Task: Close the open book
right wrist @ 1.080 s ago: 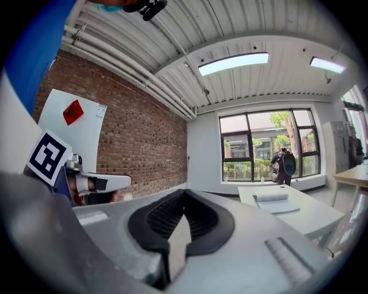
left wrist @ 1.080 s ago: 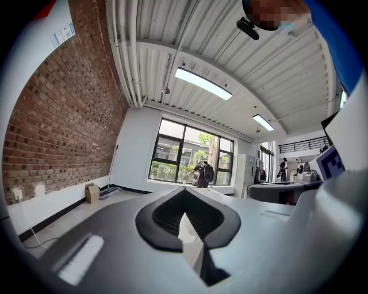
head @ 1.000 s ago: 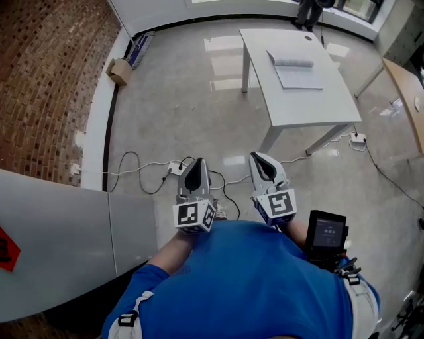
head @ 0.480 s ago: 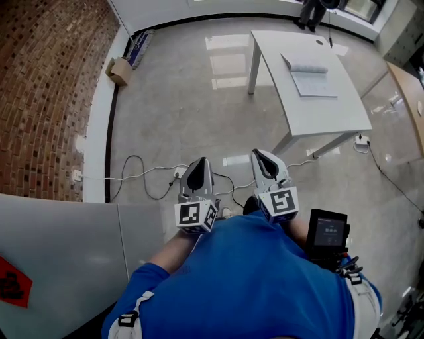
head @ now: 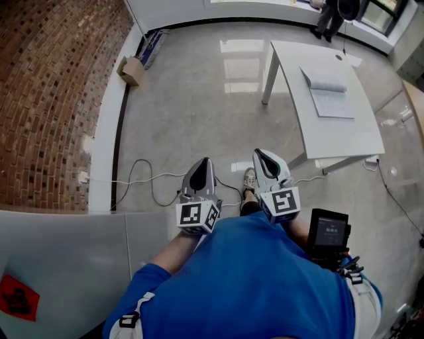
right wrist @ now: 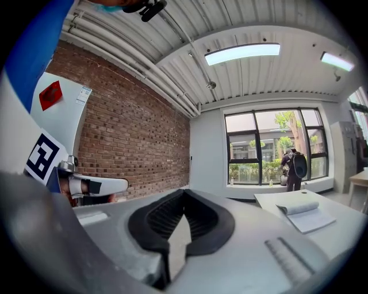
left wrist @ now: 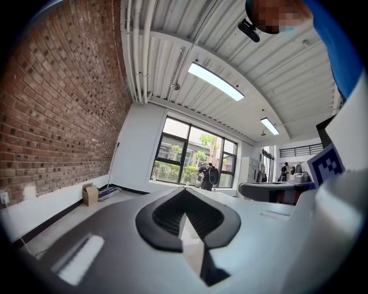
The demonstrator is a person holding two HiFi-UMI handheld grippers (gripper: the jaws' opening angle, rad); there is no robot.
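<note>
The open book (head: 330, 93) lies flat on a white table (head: 339, 136) far ahead at the upper right; in the right gripper view the book (right wrist: 305, 214) shows at the right on that table (right wrist: 275, 201). Both grippers are held level in front of the person's chest, well short of the table. The left gripper (head: 201, 163) has its jaws together with nothing between them, and its own view (left wrist: 185, 193) shows the pads meeting. The right gripper (head: 260, 155) is shut and empty too, pads meeting (right wrist: 184, 193).
Cables (head: 151, 179) trail over the floor just ahead of the grippers. A cardboard box (head: 132, 69) sits by the brick wall. A grey panel (head: 66, 245) stands at the lower left. A person (head: 335, 12) stands by the windows beyond the table. Another table's edge (head: 416, 99) shows far right.
The view has travelled over the floor: the table and book have slid rightward and a little lower in the head view. Both grippers keep their place before the chest, still shut.
</note>
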